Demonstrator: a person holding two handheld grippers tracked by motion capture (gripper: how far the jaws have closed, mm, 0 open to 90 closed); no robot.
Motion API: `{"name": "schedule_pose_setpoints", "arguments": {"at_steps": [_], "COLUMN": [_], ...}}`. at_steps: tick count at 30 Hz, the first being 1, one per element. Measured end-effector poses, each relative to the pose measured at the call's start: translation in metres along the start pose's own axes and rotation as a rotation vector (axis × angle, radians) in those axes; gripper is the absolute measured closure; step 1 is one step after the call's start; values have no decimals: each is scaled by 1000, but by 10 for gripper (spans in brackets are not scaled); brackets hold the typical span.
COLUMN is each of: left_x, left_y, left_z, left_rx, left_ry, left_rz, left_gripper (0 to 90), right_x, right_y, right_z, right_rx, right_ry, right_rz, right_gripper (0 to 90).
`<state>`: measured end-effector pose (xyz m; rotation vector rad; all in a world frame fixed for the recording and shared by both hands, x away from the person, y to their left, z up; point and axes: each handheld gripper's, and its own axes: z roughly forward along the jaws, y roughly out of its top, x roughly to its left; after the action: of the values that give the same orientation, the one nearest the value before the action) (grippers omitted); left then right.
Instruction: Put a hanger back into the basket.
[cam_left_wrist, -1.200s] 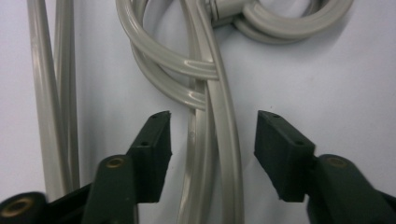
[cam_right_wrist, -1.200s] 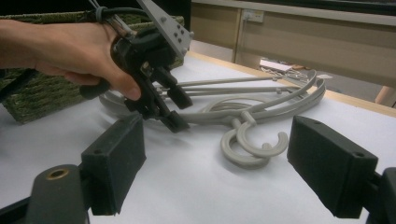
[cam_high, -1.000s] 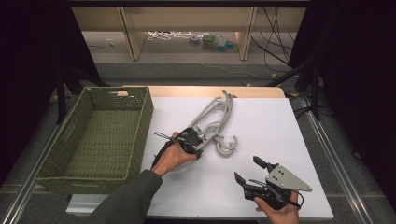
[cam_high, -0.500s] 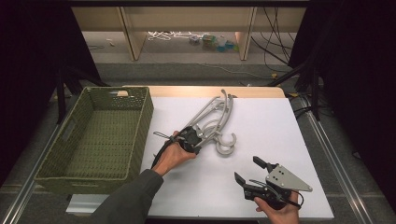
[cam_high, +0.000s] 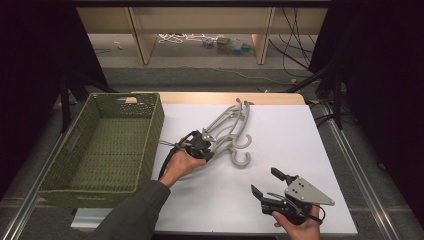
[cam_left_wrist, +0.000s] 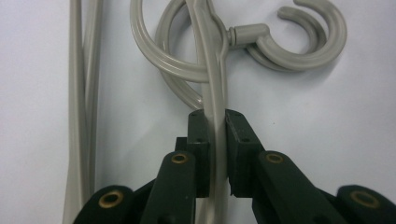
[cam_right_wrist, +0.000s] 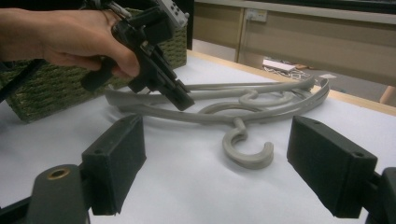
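1. Pale grey plastic coat hangers (cam_high: 230, 131), stacked and tangled, lie on the white table top (cam_high: 280, 150) near its middle, just right of the green woven basket (cam_high: 107, 145); their round hooks point toward the person's side
2. Left gripper (cam_high: 207, 152) sits at the near end of the hangers. Its jaws have just been closing, and in the left gripper view the two black pads (cam_left_wrist: 240, 140) are pinched on one thin hanger arm (cam_left_wrist: 215, 93) that runs straight up between them
3. How many hangers are in the stack is hard to count; two hooks at least (cam_left_wrist: 303, 44)
4. Right gripper (cam_high: 269, 186) is held at the table's near right edge, well apart from the hangers, jaws spread wide with nothing between them
5. In the right gripper view one hook (cam_right_wrist: 247, 149) rests on the table between its pads, farther off
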<state>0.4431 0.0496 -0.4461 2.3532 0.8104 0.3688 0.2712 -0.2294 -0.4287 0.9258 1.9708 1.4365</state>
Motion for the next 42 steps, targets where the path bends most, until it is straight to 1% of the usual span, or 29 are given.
{"name": "schedule_pose_setpoints", "arguments": {"at_steps": [1,4,5,6,7,8,9,10,11,13,15,16,18,20,21,22,24,25,27,29,30,31,33,34,37,39,40,41,42], "left_x": [1,8,11,13,15,16,18,19,21,24,26,26,27,29,30,30,31,32,31,32,34,34,34,34,35,35,36,36,37], "left_y": [0,0,0,-1,-1,-1,-2,-2,-3,-3,-3,-3,-3,-2,-3,-3,-2,-1,1,3,5,6,7,8,9,10,11,11,11], "left_z": [-2,-7,-10,-12,-15,-17,-20,-21,-23,-28,-33,-34,-39,-45,-50,-50,-57,-61,-69,-77,-84,-88,-97,-102,-116,-124,-128,-133,-140], "left_rx": [-9,-52,-52,-66,-72,-77,-79,-99,-109,-124,-146,-153,-180,-206,-233,-233,-265,-263,-289,-318,-332,-337,-351,-356,-375,-388,-391,-394,-399], "left_ry": [1,14,4,-3,0,-2,-5,-3,-19,-21,-43,-47,-83,-98,-121,-121,-145,-143,-137,-151,-160,-161,-179,-181,-190,-199,-205,-212,-213], "left_rz": [-12,-77,-90,-108,-121,-123,-124,-146,-165,-185,-215,-224,-256,-279,-316,-316,-343,-331,-341,-350,-351,-351,-353,-353,-344,-349,-343,-341,-331], "left_gripper": [819,820,820,820,821,821,821,821,821,822,822,822,822,822,822,822,822,822,822,822,822,822,822,822,822,822,822,821,821], "right_x": [0,0,0,0,1,1,0,0,0,0,0,0,0,0,0,0,0,0,0,0,0,0,0,0,0,0,0,0,0], "right_y": [0,0,0,0,-1,-1,0,0,0,0,0,0,0,0,0,0,0,0,0,-1,-1,0,-1,-1,-1,-1,-1,-1,-1], "right_z": [0,0,0,0,3,3,0,-1,-1,0,0,0,0,0,0,0,0,0,0,0,0,0,0,1,2,2,2,0,0], "right_rx": [-1,-1,-1,-1,-35,-33,-1,11,9,-2,0,0,3,2,0,0,1,1,4,4,2,2,4,-14,-16,-15,-14,2,1], "right_ry": [0,0,0,0,9,10,0,2,3,1,2,1,1,0,0,0,1,1,1,1,1,1,1,-2,-4,-3,-4,0,-1], "right_rz": [-2,-2,-1,-2,11,12,2,1,-2,-2,-2,-2,1,0,0,0,1,1,1,3,5,2,3,6,7,7,7,3,3], "right_gripper": [203,203,204,204,203,203,203,203,203,203,203,204,203,203,203,203,203,203,203,203,204,203,203,203,203,203,203,204,203]}}
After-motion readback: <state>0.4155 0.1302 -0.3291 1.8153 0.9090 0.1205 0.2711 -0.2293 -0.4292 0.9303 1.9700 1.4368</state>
